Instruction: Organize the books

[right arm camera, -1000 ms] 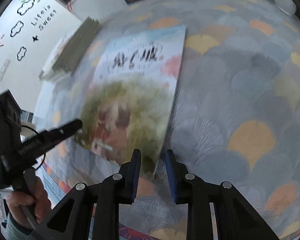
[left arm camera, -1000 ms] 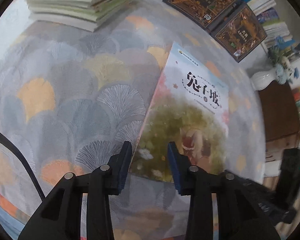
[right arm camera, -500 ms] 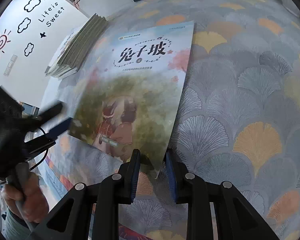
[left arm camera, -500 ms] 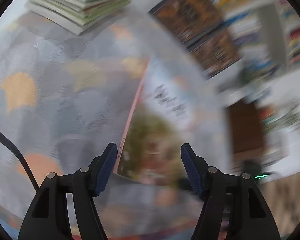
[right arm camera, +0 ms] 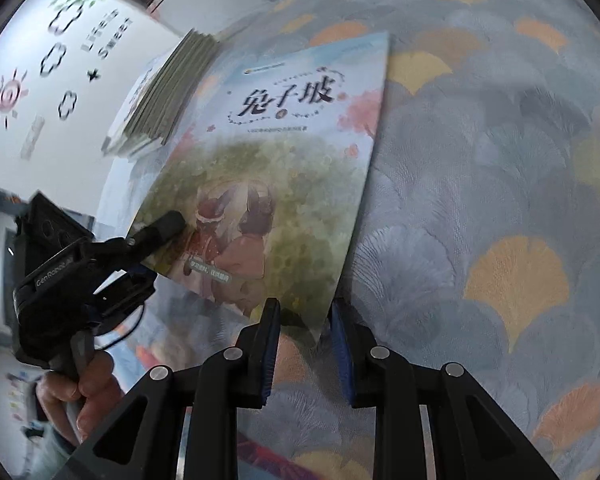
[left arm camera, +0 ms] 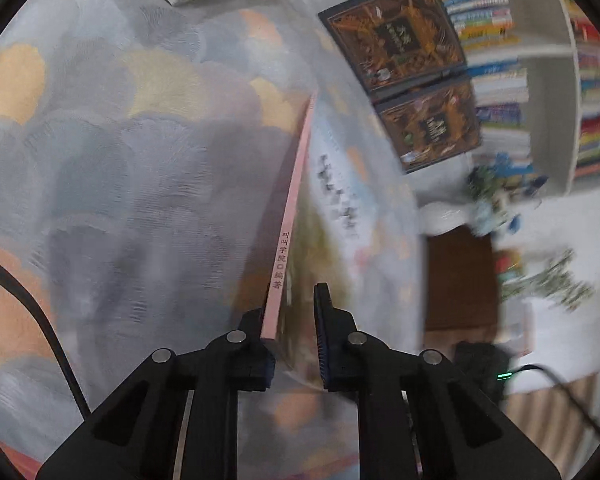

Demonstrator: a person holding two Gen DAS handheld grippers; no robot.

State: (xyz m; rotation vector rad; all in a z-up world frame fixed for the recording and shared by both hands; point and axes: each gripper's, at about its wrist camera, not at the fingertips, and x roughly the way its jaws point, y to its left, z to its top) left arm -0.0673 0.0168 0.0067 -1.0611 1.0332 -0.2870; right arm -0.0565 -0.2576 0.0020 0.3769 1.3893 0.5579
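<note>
Both grippers are clamped on the picture book [right arm camera: 284, 184], left gripper [left arm camera: 296, 344] at its spine, right gripper [right arm camera: 304, 340] on a corner, so next comes a lift toward the stack [right arm camera: 168, 96].

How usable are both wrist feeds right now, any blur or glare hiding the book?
Left wrist view: heavy motion smear over the book cover and bookshelf; only the pink spine text reads. Right wrist view: the cover title is sharp, edges warp with the fisheye, the left gripper and wall lettering are slightly blurred. No glare in either.
</note>
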